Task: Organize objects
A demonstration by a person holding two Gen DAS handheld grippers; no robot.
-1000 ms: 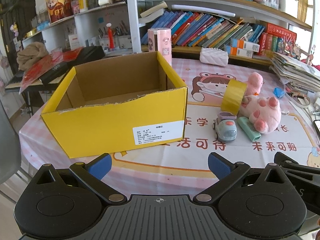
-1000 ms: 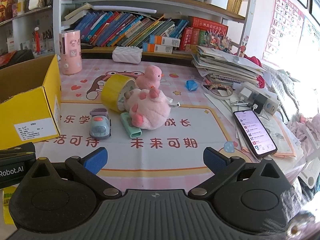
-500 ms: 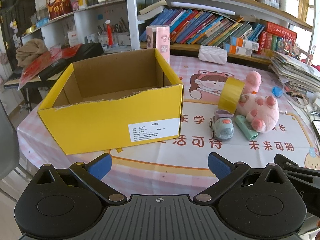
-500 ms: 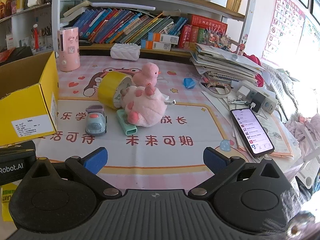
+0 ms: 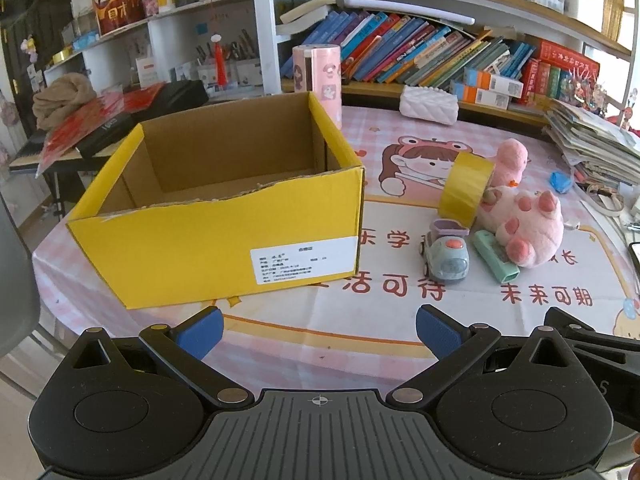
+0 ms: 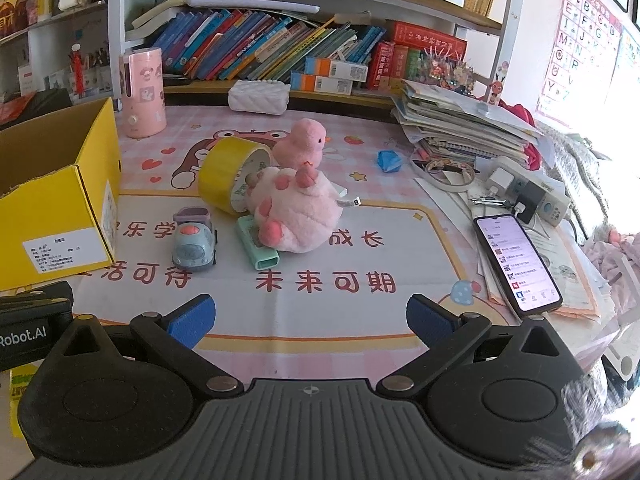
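An open yellow cardboard box [image 5: 224,236] [image 6: 48,216] stands empty on the left of the table. To its right lie a yellow tape roll [image 5: 464,190] [image 6: 224,176], a small toy car [image 5: 446,254] [image 6: 194,242], a green stapler-like block [image 5: 496,258] [image 6: 256,248], a pink paw plush [image 5: 524,224] [image 6: 296,212] and a pink duck plush [image 5: 510,160] [image 6: 302,142]. My left gripper [image 5: 318,330] hangs open in front of the box. My right gripper [image 6: 310,318] is open too, nearer than the toys, holding nothing.
A pink cylinder [image 6: 143,92], a white quilted case [image 6: 258,96] and bookshelves stand at the back. Stacked papers [image 6: 460,124], a charger [image 6: 532,196] and a lit phone [image 6: 516,264] crowd the right edge. A small blue object [image 6: 388,160] lies near the papers.
Both grippers have drawn back slightly and risen, so the box and toys sit a little lower and farther. Nothing on the table has moved.
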